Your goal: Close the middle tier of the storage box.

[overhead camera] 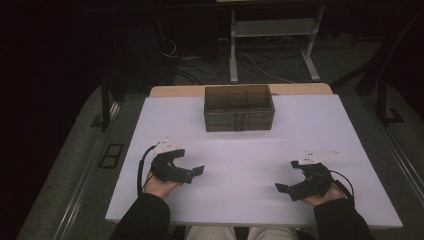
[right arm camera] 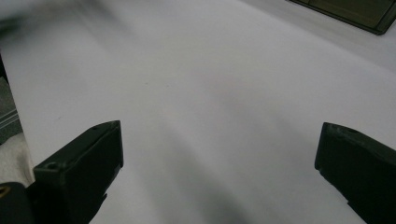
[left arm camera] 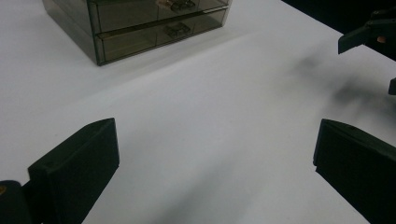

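Drawers of smoky drawer box (overhead camera: 239,108) closed, contents unclear.

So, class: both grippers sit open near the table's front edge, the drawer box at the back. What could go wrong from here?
1. The drawer box looks light and stands free, so tugging a drawer could drag it.
2. Its drawer handles are small; the open left gripper may slip off.
3. The right gripper could collide with the left if both reach in.

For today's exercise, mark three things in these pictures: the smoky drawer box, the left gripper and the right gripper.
drawer box (overhead camera: 239,121): high view, on its front face.
left gripper (overhead camera: 192,169): high view, midway between its fingertips.
right gripper (overhead camera: 286,176): high view, midway between its fingertips.
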A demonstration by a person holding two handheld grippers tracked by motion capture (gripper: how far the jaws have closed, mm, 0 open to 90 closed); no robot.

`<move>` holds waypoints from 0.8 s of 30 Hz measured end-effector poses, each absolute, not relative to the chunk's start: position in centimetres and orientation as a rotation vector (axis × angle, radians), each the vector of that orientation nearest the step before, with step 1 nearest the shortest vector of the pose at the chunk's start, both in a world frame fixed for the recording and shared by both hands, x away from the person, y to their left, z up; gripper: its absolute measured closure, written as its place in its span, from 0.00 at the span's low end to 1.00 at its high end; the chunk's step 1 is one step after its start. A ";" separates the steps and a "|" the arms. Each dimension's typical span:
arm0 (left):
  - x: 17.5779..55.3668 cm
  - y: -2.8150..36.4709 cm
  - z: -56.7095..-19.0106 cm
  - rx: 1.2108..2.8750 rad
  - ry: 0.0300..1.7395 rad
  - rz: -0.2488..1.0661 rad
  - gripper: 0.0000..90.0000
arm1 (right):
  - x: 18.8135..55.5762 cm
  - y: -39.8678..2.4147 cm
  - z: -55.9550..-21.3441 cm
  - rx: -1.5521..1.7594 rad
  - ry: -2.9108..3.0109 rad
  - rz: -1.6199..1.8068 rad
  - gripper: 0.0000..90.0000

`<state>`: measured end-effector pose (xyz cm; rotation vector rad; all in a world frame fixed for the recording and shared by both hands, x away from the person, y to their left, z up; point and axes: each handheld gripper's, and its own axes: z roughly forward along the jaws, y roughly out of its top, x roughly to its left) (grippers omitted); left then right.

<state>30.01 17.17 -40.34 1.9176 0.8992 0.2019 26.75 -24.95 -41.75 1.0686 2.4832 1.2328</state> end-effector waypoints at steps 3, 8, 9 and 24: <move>29.7 17.5 -40.6 1.920 0.903 0.212 0.00 | 26.7 -25.0 -41.7 1.065 2.482 1.235 0.01; 29.1 18.0 -40.9 1.921 0.906 0.211 0.00 | 26.6 -25.0 -41.7 1.074 2.481 1.239 0.01; 29.0 18.1 -41.0 1.919 0.906 0.212 0.00 | 26.6 -25.1 -41.7 1.078 2.478 1.241 0.01; 27.2 19.2 -41.9 1.884 0.894 0.235 0.00 | 26.5 -25.2 -41.7 1.087 2.477 1.245 0.01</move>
